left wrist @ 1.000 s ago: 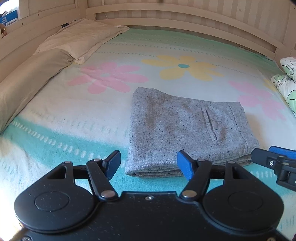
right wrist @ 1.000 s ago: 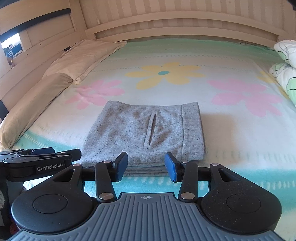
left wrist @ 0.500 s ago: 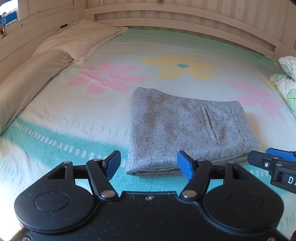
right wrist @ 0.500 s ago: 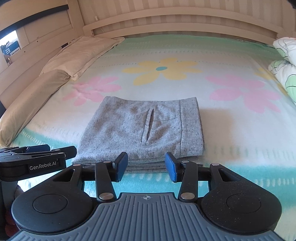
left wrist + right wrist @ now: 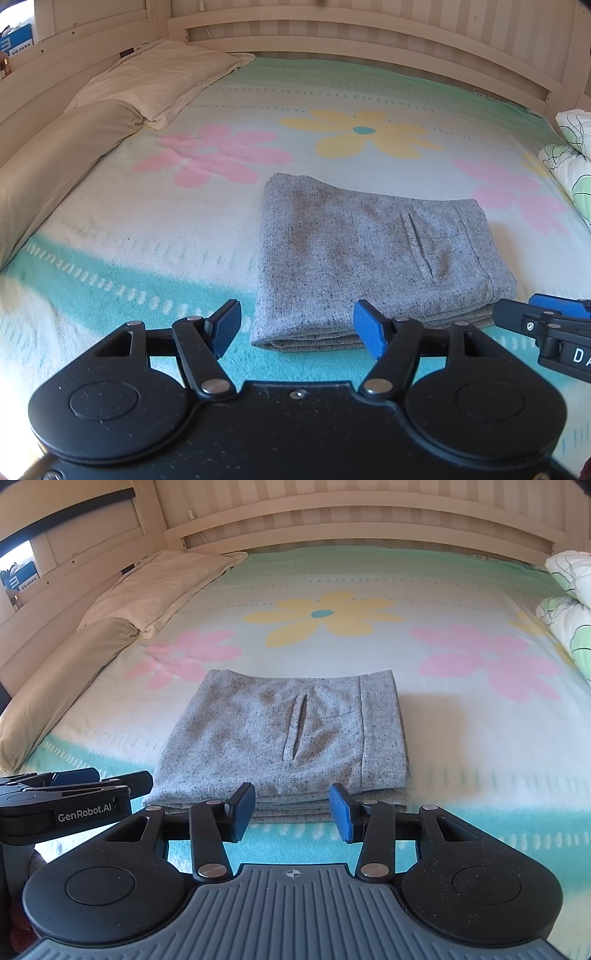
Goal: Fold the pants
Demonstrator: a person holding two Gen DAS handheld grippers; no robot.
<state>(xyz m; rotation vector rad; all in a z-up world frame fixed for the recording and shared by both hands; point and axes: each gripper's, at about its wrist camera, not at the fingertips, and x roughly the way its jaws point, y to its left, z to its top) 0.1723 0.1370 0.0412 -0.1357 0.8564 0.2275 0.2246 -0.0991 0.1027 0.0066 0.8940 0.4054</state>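
The speckled grey woven pants point(image 5: 284, 734), folded into a flat rectangle, lie on the flower-printed mint and cream bed blanket point(image 5: 461, 716) just beyond my fingertips. My right gripper point(image 5: 291, 808) and left gripper point(image 5: 297, 328) both stand spread with nothing between them. Two beige pillows point(image 5: 110, 110) lie far off to my left.

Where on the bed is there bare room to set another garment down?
Free: blanket right of the folded pants, short of the quilt; also between pants and pillows, and the far flower area. Crowded: left and right edges.
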